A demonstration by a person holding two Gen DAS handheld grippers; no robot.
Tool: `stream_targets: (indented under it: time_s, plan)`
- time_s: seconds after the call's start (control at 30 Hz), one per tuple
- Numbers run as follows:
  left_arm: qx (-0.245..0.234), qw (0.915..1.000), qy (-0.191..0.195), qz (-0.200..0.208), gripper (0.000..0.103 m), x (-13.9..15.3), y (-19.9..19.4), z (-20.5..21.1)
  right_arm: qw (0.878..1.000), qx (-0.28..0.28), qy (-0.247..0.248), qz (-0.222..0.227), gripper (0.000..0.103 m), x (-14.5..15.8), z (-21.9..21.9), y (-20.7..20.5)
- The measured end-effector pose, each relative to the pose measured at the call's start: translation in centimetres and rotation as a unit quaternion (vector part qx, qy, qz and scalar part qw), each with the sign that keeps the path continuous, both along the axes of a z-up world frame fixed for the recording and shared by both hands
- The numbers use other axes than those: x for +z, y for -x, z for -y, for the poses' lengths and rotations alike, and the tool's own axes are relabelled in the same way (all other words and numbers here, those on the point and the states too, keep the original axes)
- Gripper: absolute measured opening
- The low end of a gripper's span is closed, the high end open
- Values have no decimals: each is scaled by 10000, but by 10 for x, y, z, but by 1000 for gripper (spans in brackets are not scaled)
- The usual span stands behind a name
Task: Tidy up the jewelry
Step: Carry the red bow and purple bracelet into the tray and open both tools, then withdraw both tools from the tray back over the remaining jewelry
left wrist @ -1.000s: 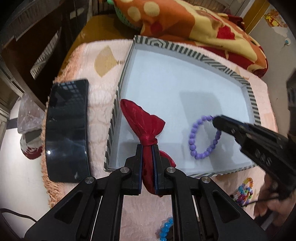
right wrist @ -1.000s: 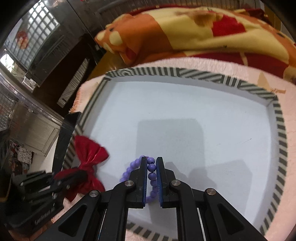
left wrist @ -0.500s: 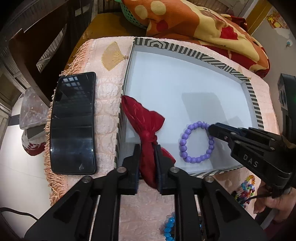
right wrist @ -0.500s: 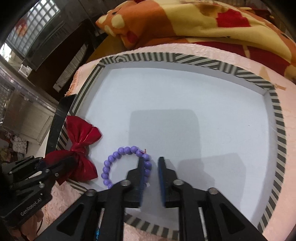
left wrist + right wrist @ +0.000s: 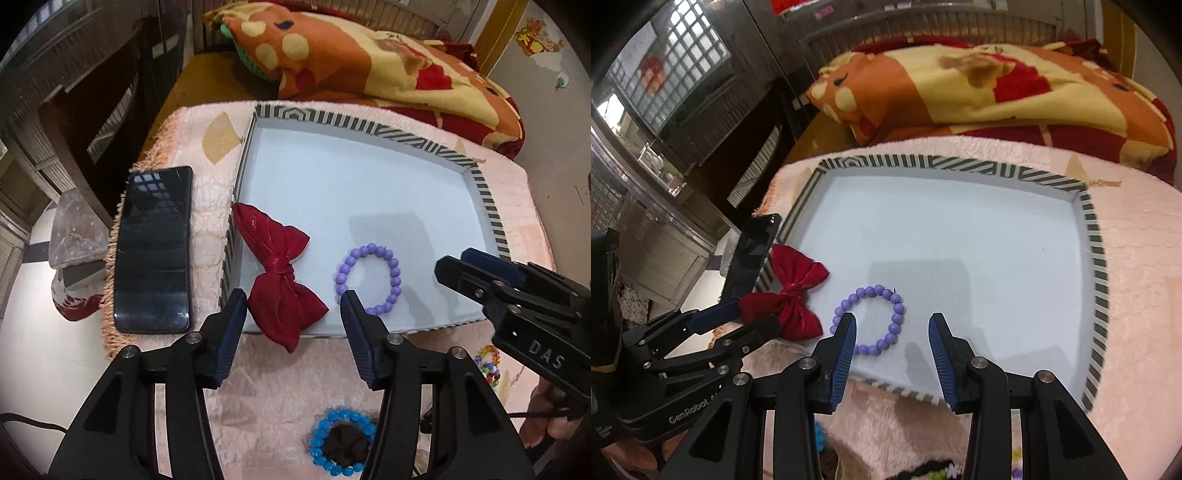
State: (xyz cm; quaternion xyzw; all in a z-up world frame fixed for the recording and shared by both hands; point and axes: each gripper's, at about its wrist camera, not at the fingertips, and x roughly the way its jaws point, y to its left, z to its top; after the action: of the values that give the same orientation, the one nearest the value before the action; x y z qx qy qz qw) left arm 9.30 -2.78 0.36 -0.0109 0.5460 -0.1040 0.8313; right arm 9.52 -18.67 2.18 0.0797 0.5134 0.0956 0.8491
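A red fabric bow (image 5: pixel 280 273) lies over the near left rim of the striped tray (image 5: pixel 369 127), half inside. My left gripper (image 5: pixel 293 297) hangs just above it with its jaws opening wide; the pads stand apart from the bow. A purple bead bracelet (image 5: pixel 395 273) rests flat on the tray's pale floor beside the bow. In the right wrist view my right gripper (image 5: pixel 893 318) hovers over the bracelet (image 5: pixel 899 317), jaws opening, touching nothing. The bow (image 5: pixel 790 299) and the left gripper (image 5: pixel 753 314) show at the left there.
A black phone (image 5: pixel 153 251) lies on the pink fuzzy cloth left of the tray. Near the front edge sit a blue bead ring with a black centre (image 5: pixel 341 439) and multicoloured beads (image 5: pixel 487 363). An orange and yellow blanket (image 5: pixel 369 62) is heaped behind the tray.
Both grippers have let go and pulled back and up. The left released the red bow, the right released the purple bracelet; both pieces now lie still in the tray.
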Motion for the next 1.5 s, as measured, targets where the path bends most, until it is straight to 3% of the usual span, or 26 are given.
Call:
stream_targets:
  time_s: [0.27,0.73,1.2,1.33,1.5]
  plan:
    - [70,9994,-62,335,53,25,30,3,9993,-252,-14,280,42,22,8,36]
    - [233,9977,-148,614,53,46,80,7,9978,-500,73,430,49,33,20,97]
    - [265,9974,-161,657,53,53,122,17,9977,-479,140,469,53,35,24,141]
    - [273,9974,-143,651,53,53,132,21,9976,-480,135,488,60,36,26,149]
    - [284,9976,-133,615,54,53,141,23,9977,-412,161,511,61,36,26,162]
